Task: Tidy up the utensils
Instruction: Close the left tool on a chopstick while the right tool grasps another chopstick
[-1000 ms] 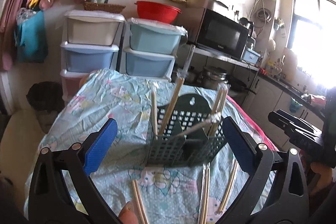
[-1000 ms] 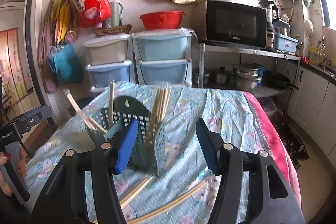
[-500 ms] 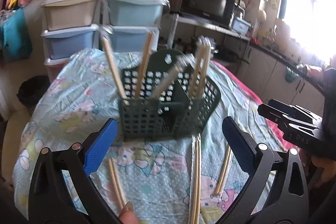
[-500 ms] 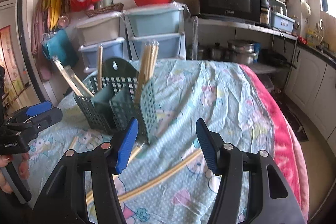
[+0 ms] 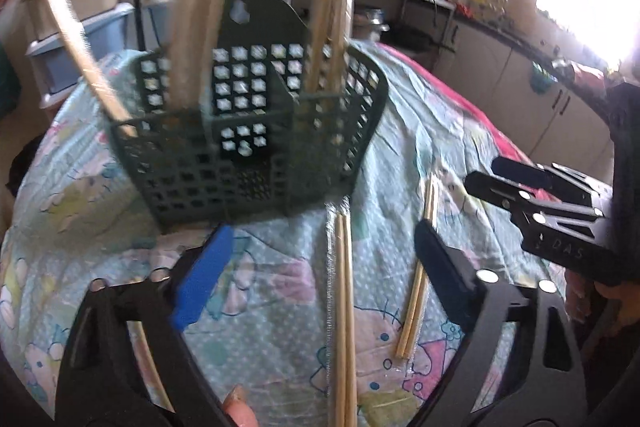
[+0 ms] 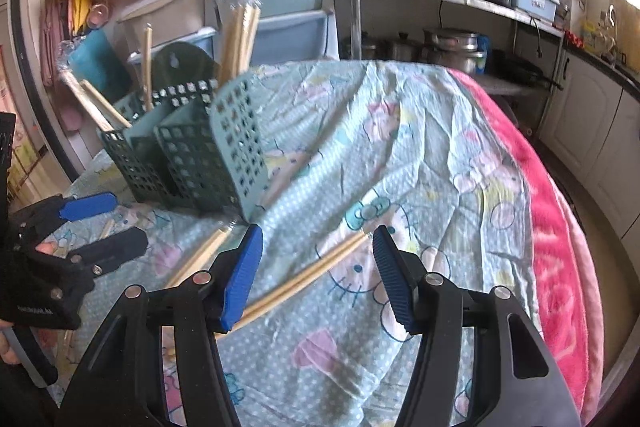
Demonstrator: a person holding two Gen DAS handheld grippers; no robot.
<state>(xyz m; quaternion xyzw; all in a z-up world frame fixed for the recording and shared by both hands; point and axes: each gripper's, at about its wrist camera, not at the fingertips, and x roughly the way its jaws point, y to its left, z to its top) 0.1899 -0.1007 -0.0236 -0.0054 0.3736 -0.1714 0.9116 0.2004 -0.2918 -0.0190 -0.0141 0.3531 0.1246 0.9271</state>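
— Where's the holder?
— Dark green perforated caddy [image 5: 248, 155], upright on the tabletop, chopsticks [image 5: 332, 35] standing in its compartments.
— And the loose ones?
— Two pairs [image 5: 344, 307] flat just before it.

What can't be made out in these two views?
- Left wrist view: chopsticks standing in the basket are motion-blurred; no count possible.
- Left wrist view: the long pair runs off the bottom edge.
- Right wrist view: the pair passes behind the right tool finger; its near end is hidden.
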